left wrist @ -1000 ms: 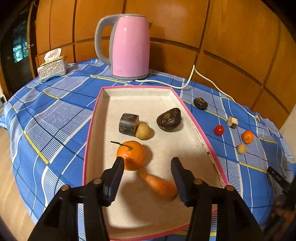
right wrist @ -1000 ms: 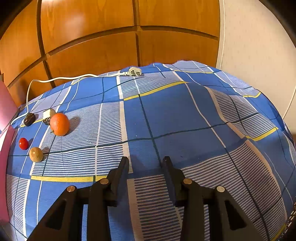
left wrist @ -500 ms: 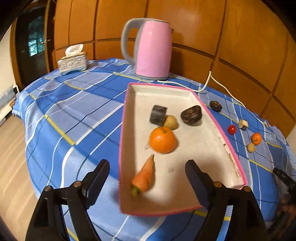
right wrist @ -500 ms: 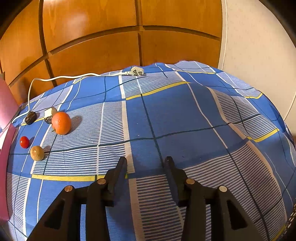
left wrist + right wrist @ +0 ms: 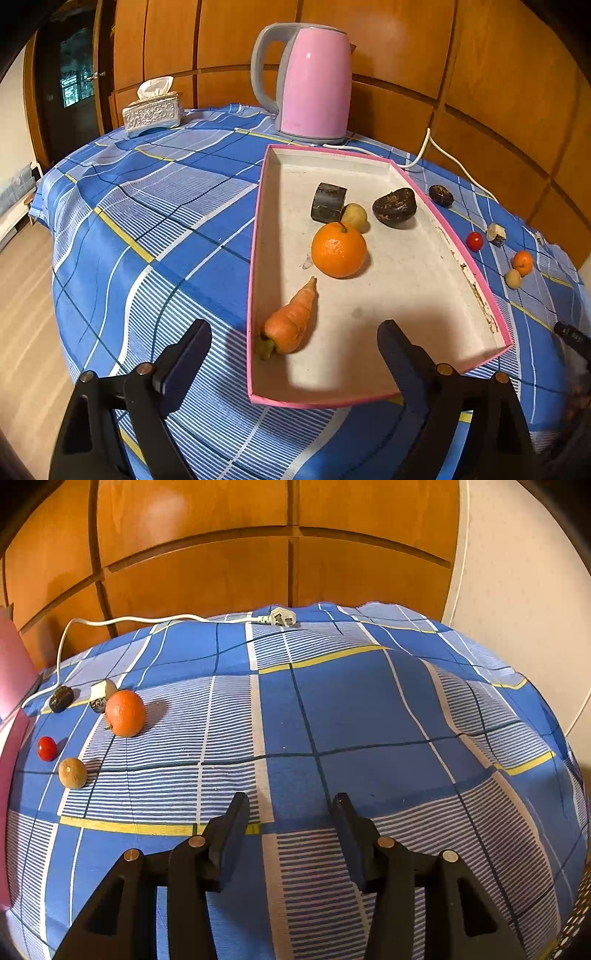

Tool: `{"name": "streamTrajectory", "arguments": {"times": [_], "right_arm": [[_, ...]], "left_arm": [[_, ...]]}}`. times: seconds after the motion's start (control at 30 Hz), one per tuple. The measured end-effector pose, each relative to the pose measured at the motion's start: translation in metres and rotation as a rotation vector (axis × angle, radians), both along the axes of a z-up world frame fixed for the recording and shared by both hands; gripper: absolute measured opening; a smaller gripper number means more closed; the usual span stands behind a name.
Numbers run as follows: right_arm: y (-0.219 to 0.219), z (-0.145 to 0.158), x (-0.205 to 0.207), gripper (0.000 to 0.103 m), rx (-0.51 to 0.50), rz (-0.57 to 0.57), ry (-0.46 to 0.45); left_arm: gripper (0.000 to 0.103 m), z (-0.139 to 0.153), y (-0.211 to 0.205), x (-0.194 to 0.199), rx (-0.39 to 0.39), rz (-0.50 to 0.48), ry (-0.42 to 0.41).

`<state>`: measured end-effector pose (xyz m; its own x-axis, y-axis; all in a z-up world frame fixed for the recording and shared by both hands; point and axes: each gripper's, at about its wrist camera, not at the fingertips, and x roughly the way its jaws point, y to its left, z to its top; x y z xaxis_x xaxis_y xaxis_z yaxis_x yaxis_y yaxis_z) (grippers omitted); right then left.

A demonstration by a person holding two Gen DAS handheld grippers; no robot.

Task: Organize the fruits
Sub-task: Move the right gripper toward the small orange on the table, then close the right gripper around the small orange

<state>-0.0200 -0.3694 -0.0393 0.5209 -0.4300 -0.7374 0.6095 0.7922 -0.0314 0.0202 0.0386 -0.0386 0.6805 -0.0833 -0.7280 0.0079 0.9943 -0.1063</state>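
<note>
A pink-rimmed tray (image 5: 476, 291) holds a carrot (image 5: 291, 321), an orange (image 5: 338, 249), a dark cylinder piece (image 5: 328, 202), a small yellowish fruit (image 5: 354, 216) and a dark lumpy fruit (image 5: 394, 205). My left gripper (image 5: 293, 339) hangs above the tray's near end, its jaws still opening wide, nothing between them. On the cloth lie a small orange (image 5: 125, 713), a red cherry tomato (image 5: 47, 748), a tan round fruit (image 5: 72, 772), a dark fruit (image 5: 61, 698) and a white-cut piece (image 5: 101, 694). My right gripper (image 5: 291, 808) hovers over bare cloth, its jaws opening and empty.
A pink kettle (image 5: 314, 81) stands behind the tray, its white cord (image 5: 122, 622) and plug (image 5: 282, 618) trailing along the wall side. A tissue box (image 5: 153, 110) sits far left. Wooden panels close the back. The blue checked tablecloth (image 5: 351, 709) drops off at the edges.
The left gripper let go of the carrot, opened wide and pulled back toward the tray's near end; the carrot now lies by the tray's left wall. The right gripper's jaws widened slightly.
</note>
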Motion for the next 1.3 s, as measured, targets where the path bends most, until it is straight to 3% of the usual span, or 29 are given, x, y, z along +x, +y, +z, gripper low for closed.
{"name": "streamTrajectory", "arguments": {"times": [0.13,0.23,0.53,0.63,0.73,0.93,0.97,1.0,1.03,1.3], "right_arm": [[0.008,0.006,0.009,0.048,0.075,0.094,-0.007],[0.031,0.013,0.024,0.047,0.049,0.198,-0.004],[0.035,0.030,0.065,0.048,0.155,0.274,-0.048],[0.039,0.036,0.082,0.048,0.161,0.324,-0.052],[0.046,0.035,0.098,0.054,0.126,0.364,-0.023],[0.041,0.018,0.124,0.057,0.096,0.350,0.051],[0.040,0.015,0.127,0.056,0.106,0.352,0.055],[0.038,0.012,0.129,0.044,0.118,0.351,0.058],[0.037,0.009,0.130,0.040,0.124,0.349,0.060],[0.044,0.006,0.128,0.040,0.069,0.380,0.058]], "left_arm": [[0.092,-0.001,0.000,0.001,0.002,0.001,0.005],[0.092,-0.002,0.000,0.001,0.003,-0.001,0.010],[0.093,-0.005,0.001,0.002,0.001,0.000,0.023],[0.093,-0.006,0.001,0.003,0.004,0.000,0.026],[0.094,-0.007,0.002,0.003,0.003,0.005,0.026],[0.096,-0.008,0.003,0.004,0.005,0.013,0.029],[0.096,-0.008,0.003,0.004,0.005,0.014,0.030],[0.096,-0.008,0.003,0.004,0.006,0.015,0.030],[0.096,-0.008,0.003,0.004,0.006,0.016,0.030],[0.096,-0.008,0.004,0.004,0.000,0.017,0.030]]}}
